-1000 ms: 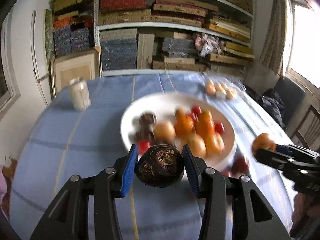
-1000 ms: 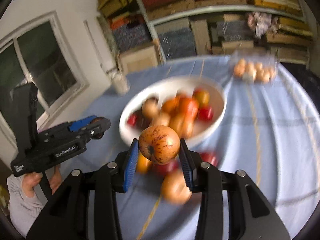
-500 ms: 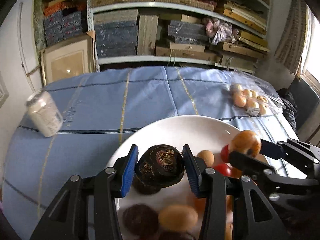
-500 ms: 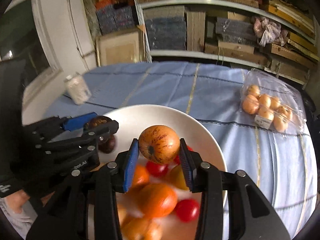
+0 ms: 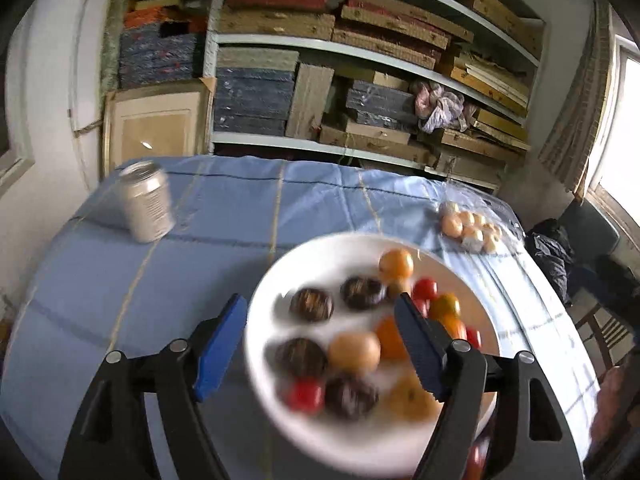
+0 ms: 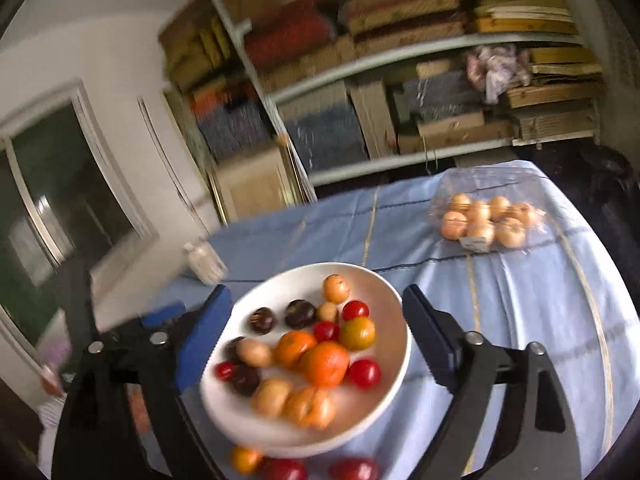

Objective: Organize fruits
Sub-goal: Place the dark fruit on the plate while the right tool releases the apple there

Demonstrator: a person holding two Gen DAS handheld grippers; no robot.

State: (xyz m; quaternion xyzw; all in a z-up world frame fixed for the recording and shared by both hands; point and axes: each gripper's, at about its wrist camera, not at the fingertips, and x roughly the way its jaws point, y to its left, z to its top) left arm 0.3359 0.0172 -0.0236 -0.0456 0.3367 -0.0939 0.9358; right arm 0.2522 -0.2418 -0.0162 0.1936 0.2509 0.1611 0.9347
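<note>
One white bowl (image 6: 394, 304) holds four dark fruits (image 6: 300, 313) and four red tomatoes (image 6: 363, 373). One clear pack (image 6: 486, 216) and one can (image 5: 146, 206) stand near the tablecloth's far edge.

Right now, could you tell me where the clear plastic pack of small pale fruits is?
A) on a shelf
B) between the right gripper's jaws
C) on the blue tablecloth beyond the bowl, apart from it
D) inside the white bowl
C: the clear plastic pack lies on the blue tablecloth, beyond the white bowl with bare cloth between them.

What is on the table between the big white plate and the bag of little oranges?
Nothing but bare blue cloth lies between the plate and the bag. The right wrist view shows it best.
</note>
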